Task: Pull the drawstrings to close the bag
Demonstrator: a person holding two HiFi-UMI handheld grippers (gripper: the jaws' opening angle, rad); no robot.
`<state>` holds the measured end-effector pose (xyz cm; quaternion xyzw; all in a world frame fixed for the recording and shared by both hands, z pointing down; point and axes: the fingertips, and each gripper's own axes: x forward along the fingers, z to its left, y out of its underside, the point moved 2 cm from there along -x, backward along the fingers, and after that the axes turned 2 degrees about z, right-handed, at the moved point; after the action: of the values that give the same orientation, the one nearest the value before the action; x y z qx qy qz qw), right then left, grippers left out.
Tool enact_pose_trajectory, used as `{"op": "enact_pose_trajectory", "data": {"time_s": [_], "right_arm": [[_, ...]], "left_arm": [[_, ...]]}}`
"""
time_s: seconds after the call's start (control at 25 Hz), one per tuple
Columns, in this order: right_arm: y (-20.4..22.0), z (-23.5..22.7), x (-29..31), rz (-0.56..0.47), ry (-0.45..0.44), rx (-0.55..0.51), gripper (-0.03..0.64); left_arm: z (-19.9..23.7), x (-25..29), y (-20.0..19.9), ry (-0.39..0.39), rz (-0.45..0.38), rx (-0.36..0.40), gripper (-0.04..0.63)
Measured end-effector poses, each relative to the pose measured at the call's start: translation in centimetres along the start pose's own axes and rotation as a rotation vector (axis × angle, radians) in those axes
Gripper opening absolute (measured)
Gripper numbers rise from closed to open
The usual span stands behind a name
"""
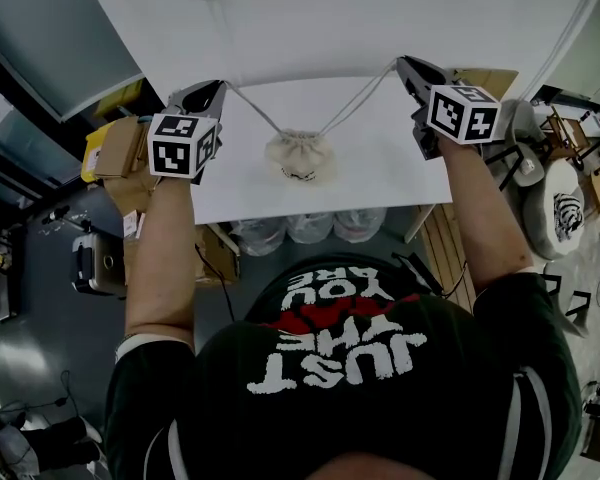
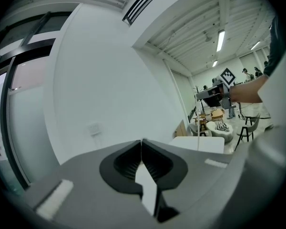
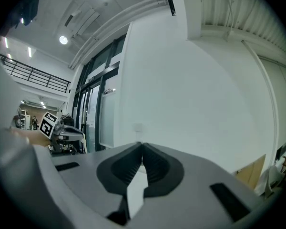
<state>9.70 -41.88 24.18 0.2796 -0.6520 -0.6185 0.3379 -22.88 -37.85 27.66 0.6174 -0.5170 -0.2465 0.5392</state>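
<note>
A small cream drawstring bag (image 1: pixel 300 155) sits on the white table (image 1: pixel 400 168), its mouth gathered tight. Two thin drawstrings run up and outward from its top in a V. The left drawstring (image 1: pixel 252 108) ends at the tips of my left gripper (image 1: pixel 220 84), which is shut on it. The right drawstring (image 1: pixel 360 96) ends at my right gripper (image 1: pixel 401 62), also shut on it. Both cords look taut. In the left gripper view the jaws (image 2: pixel 142 141) meet, with the right gripper (image 2: pixel 218 92) seen far off. The right gripper view shows closed jaws (image 3: pixel 142 144) and the left gripper (image 3: pixel 57 128).
A white wall (image 1: pixel 360 8) rises just behind the table. Clear plastic bags (image 1: pixel 310 226) lie under the table's near edge. Cardboard boxes (image 1: pixel 115 153) stand to the left, and a round cushion with a zebra print (image 1: pixel 565 208) lies to the right.
</note>
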Motion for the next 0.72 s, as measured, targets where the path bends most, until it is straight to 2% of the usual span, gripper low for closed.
{"op": "enact_pose_trajectory", "data": {"time_s": [0.72], "right_arm": [[0.35,-0.12,-0.4,0.011,0.006,-0.01,0.009]], "left_arm": [[0.0,-0.47,-0.49,-0.003,-0.011,-0.01,0.014]]}}
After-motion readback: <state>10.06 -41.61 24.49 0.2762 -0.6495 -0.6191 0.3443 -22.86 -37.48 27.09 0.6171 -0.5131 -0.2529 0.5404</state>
